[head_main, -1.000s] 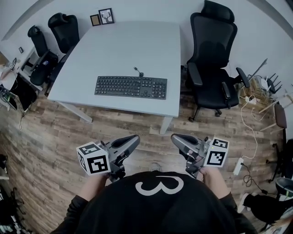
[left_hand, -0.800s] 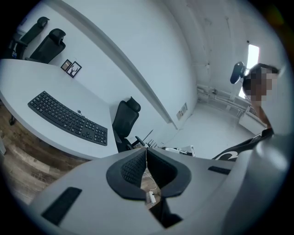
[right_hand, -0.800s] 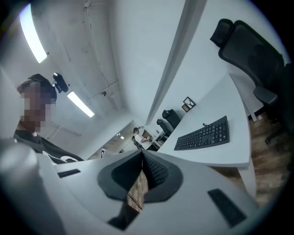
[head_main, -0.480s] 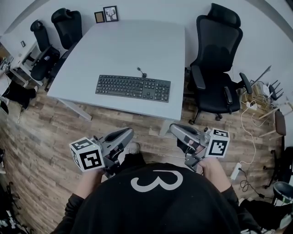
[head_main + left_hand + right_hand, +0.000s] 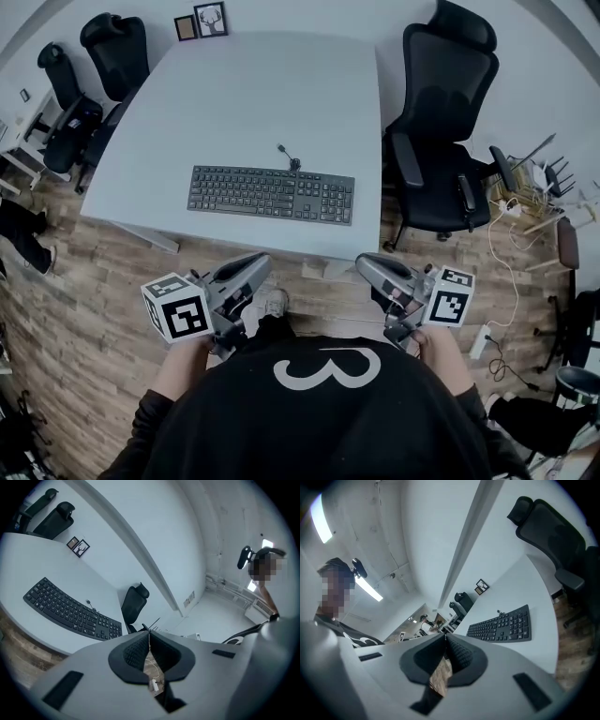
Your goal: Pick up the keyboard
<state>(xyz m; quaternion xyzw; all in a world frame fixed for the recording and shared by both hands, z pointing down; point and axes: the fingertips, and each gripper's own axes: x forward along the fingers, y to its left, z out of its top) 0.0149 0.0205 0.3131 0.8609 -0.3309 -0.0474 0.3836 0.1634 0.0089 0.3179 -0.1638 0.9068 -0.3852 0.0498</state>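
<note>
This is an office: a large white table (image 5: pixel 272 94) with a black keyboard (image 5: pixel 272 193) near its front edge, black swivel chairs (image 5: pixel 439 112) beside it, two picture frames (image 5: pixel 211 19) at its far-left corner, and a wood-look floor (image 5: pixel 75 281).

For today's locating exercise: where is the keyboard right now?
In the head view the keyboard lies on the white table, near its front edge, left of the black office chair.

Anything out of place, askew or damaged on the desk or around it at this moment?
Nothing much stands out. The keyboard lies flat and whole near the front edge of the table, its short cable ending on the tabletop. The only clutter is a power strip on the floor at the right.
</note>
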